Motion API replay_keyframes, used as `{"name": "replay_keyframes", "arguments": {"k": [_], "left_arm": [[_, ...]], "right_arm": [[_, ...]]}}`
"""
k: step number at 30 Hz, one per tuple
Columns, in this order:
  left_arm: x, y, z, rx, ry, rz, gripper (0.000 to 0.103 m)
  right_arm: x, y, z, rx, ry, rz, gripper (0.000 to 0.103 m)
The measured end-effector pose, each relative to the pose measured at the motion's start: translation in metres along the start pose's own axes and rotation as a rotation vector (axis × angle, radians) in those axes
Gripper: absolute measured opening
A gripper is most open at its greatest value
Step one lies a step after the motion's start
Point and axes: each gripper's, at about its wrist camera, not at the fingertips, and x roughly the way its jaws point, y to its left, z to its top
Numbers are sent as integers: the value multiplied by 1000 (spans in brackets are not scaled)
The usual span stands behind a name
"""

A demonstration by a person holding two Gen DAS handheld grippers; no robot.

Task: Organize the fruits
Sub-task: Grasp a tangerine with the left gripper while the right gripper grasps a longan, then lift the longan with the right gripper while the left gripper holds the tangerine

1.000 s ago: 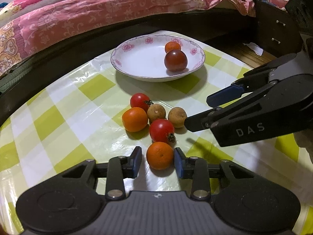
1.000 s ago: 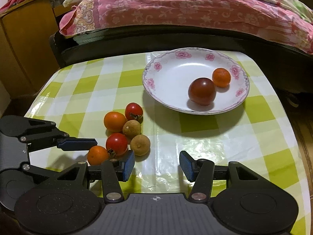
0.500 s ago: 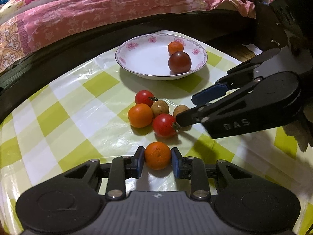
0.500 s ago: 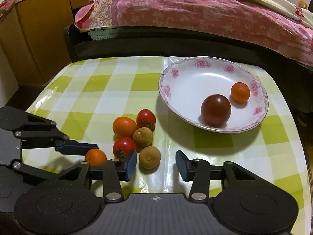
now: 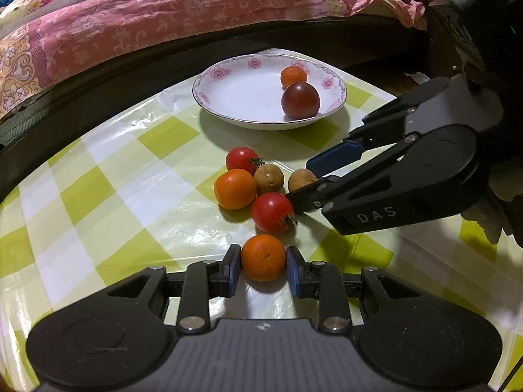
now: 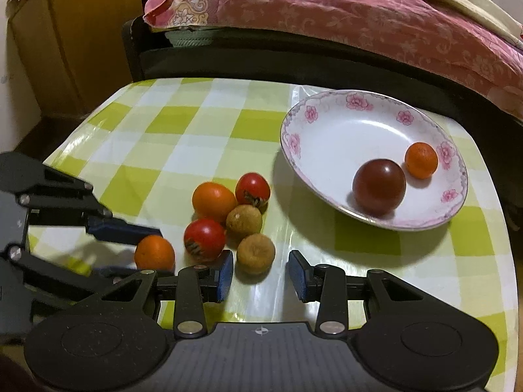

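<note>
The left gripper point(image 5: 263, 263) had its pads against both sides of a small orange point(image 5: 263, 257) at lower centre, resting on the checked tablecloth point(image 5: 98, 196). The right gripper point(image 6: 261, 272) stood apart around a brown longan point(image 6: 255, 253). A jostle could have rolled the red tomato point(image 5: 273, 212) touching its finger. At upper centre, the flowered plate point(image 5: 228, 75) held a dark tomato point(image 5: 300, 99) and a second small orange point(image 5: 293, 76).

Fruit cluster point(image 5: 258, 179) blocks ahead (tightly packed); tablecloth point(image 5: 108, 202) leftward open

Black hand-held gripper point(image 5: 263, 269), seemingly blue-padded
</note>
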Motion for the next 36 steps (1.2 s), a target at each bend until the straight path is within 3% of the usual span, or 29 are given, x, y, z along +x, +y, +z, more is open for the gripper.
{"name": "replay_keyframes", "arguments": {"k": [6, 12, 36], "left_arm": [[0, 0, -1, 5, -6, 4, 39], [-1, -2, -1, -2, -6, 11, 38], [-1, -13, 0, 23, 12, 39, 38]], "right_arm": [[2, 3, 2, -20, -3, -16, 33], [0, 4, -1, -6, -8, -42, 22], [-17, 11, -18, -34, 22, -56, 22]]}}
